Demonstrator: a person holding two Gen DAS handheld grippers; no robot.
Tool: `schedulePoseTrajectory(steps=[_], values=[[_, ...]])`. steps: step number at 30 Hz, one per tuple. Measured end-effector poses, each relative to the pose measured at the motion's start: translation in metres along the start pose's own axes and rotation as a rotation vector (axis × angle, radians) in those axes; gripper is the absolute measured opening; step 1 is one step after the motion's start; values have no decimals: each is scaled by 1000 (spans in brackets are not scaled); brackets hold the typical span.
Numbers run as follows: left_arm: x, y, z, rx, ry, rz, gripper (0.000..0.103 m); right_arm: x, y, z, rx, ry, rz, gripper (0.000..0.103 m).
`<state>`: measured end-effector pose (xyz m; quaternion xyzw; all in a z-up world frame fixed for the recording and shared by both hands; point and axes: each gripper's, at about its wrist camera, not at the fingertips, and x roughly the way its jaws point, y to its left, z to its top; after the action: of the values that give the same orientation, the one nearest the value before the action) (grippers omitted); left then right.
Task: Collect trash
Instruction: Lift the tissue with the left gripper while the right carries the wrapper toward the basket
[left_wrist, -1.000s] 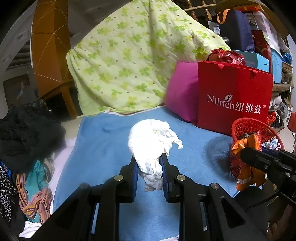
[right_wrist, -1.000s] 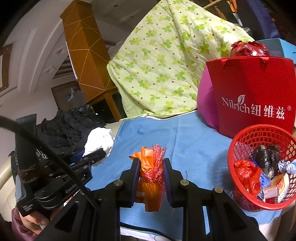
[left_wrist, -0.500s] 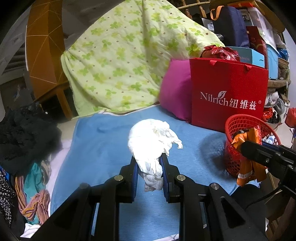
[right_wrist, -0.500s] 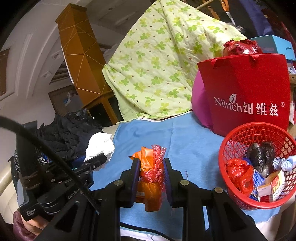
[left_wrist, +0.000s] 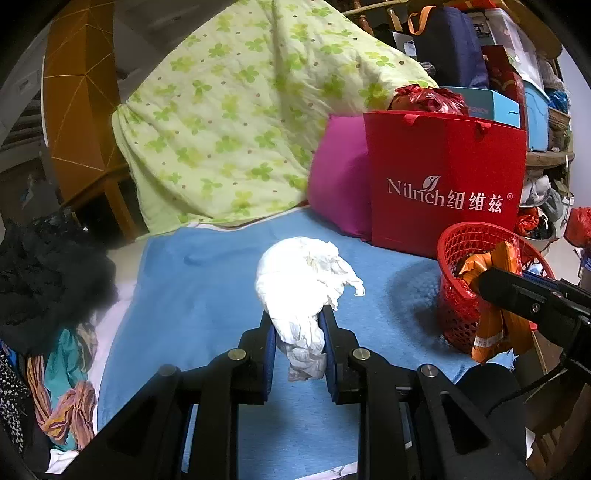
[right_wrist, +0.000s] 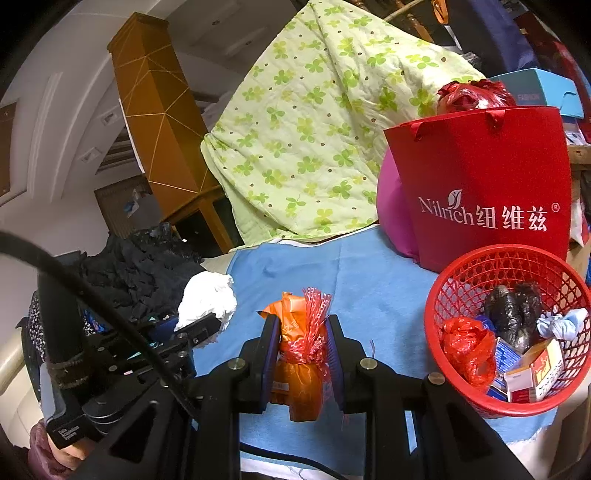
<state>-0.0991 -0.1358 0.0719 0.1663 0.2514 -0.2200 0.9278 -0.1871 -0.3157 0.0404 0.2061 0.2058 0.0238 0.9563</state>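
Observation:
My left gripper (left_wrist: 298, 325) is shut on a crumpled white tissue wad (left_wrist: 303, 280) and holds it above the blue cloth (left_wrist: 192, 280). My right gripper (right_wrist: 302, 328) is shut on an orange wrapper bundled with red mesh netting (right_wrist: 301, 354); it also shows in the left wrist view (left_wrist: 495, 317) beside the red mesh basket (left_wrist: 454, 240). The basket (right_wrist: 465, 273) stands at the right of the cloth (right_wrist: 332, 266) and holds a red bag, a black bag, small boxes and blue paper. The tissue wad shows at left in the right wrist view (right_wrist: 207, 299).
A red Nilrich paper bag (left_wrist: 443, 184) and a magenta pillow (left_wrist: 340, 181) stand behind the basket. A green flowered quilt (left_wrist: 236, 122) is draped at the back. Dark clothes (left_wrist: 44, 273) are piled at the left. An orange wooden cabinet (right_wrist: 159, 122) stands behind.
Both grippers keep their hold. The right gripper has moved toward the basket, which now looks nearer and lower right in its view. The left view has shifted slightly.

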Motion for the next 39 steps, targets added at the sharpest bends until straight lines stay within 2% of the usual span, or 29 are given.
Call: schedulePoseTrajectory(steps=[39], values=[[1, -23, 2, 64, 4, -33, 24, -15, -10, -1, 68, -18, -31, 27]])
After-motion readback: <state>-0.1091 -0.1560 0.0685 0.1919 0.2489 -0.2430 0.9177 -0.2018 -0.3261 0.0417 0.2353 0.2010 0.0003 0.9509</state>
